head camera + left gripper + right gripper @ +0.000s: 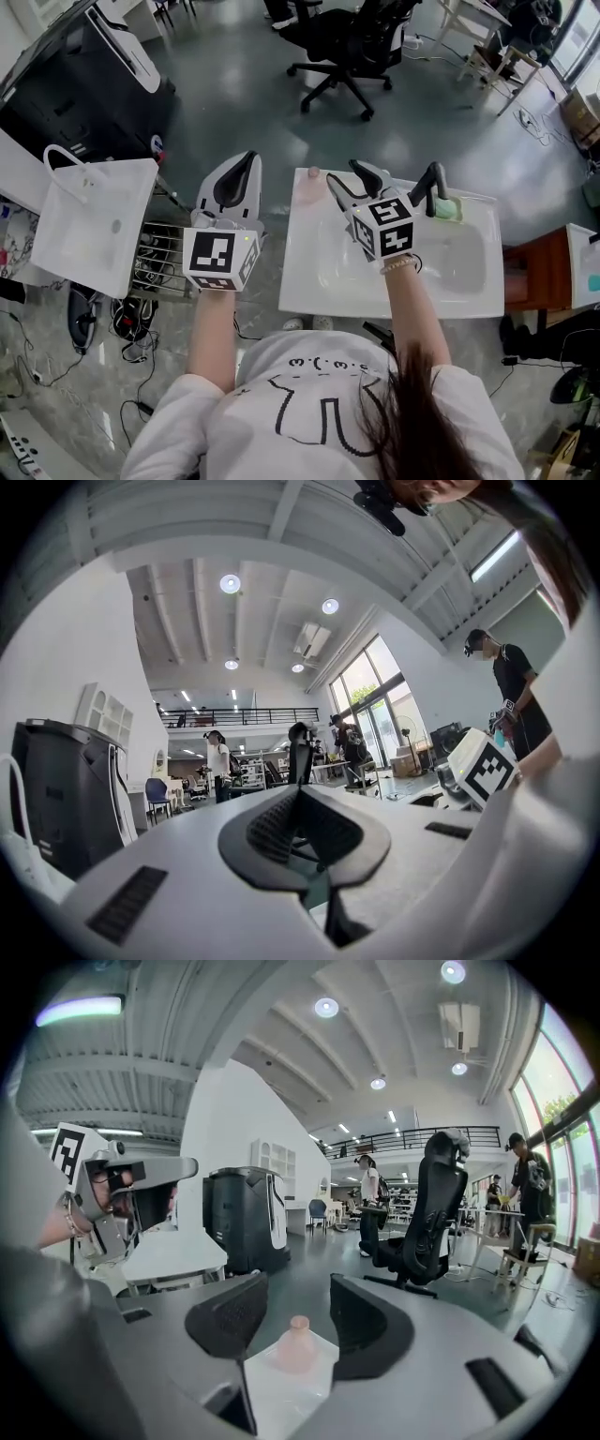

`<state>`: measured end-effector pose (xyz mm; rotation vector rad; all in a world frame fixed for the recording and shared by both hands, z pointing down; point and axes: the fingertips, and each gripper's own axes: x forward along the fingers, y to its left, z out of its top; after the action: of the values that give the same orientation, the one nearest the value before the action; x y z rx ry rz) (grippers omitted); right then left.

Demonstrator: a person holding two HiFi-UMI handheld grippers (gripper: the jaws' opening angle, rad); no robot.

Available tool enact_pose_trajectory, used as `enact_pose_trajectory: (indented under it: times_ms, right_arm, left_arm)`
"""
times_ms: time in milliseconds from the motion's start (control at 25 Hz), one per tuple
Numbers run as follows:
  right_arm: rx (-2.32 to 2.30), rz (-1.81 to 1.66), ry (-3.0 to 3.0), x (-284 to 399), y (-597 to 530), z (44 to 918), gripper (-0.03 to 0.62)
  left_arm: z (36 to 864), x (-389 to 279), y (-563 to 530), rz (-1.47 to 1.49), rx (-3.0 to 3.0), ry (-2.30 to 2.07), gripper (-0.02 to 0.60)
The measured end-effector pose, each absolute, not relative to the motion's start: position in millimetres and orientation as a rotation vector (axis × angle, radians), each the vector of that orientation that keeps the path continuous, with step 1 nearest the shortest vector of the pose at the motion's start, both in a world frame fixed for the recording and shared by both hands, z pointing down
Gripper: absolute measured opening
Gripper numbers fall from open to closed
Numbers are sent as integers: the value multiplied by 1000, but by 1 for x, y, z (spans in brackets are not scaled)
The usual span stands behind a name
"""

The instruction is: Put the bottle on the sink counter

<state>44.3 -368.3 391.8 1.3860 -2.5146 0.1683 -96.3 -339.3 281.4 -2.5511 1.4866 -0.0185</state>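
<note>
A small pale pink bottle (pixel 308 187) stands upright on the far left corner of the white sink counter (pixel 309 291). My right gripper (pixel 397 178) hovers over the basin's far side, open, with nothing between its pads. In the right gripper view the bottle (pixel 298 1342) shows low in the gap between the jaws, ahead of them and apart from both pads. My left gripper (pixel 242 164) hangs left of the sink, over the floor, shut and empty. Its dark pads meet in the left gripper view (pixel 300 803).
A green sponge (pixel 448 208) lies at the sink's far right. A second white basin (pixel 89 225) sits at the left beside a wire rack (pixel 159 261). A black office chair (pixel 347 47) stands beyond the sink. People stand farther back in the room.
</note>
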Motion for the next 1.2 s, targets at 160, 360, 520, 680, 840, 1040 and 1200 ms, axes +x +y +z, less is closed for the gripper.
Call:
enact_pose_trajectory:
  times_ms: [160, 360, 520, 680, 840, 1040, 1200]
  right_arm:
    - [1437, 131, -2520, 54, -361, 373, 196]
    - [1535, 142, -2525, 66, -352, 351, 101]
    - [1561, 109, -2527, 71, -345, 334, 60]
    - [1593, 74, -2560, 75, -332, 316, 31]
    - [1657, -11, -2604, 81, -316, 291, 28]
    - [1737, -165, -2596, 92, -295, 261, 28]
    - [1764, -211, -2586, 98, -285, 248, 28]
  left_arm:
    - [273, -94, -336, 4, -2541, 1472, 9]
    - [265, -95, -333, 26, -2531, 1458, 9]
    - [259, -95, -332, 40, -2524, 1441, 9]
    - [255, -93, -329, 50, -2520, 1424, 9]
    - [251, -94, -329, 63, -2516, 1415, 9]
    - [247, -94, -328, 76, -2518, 1409, 9]
    - [244, -93, -327, 82, -2520, 1399, 9]
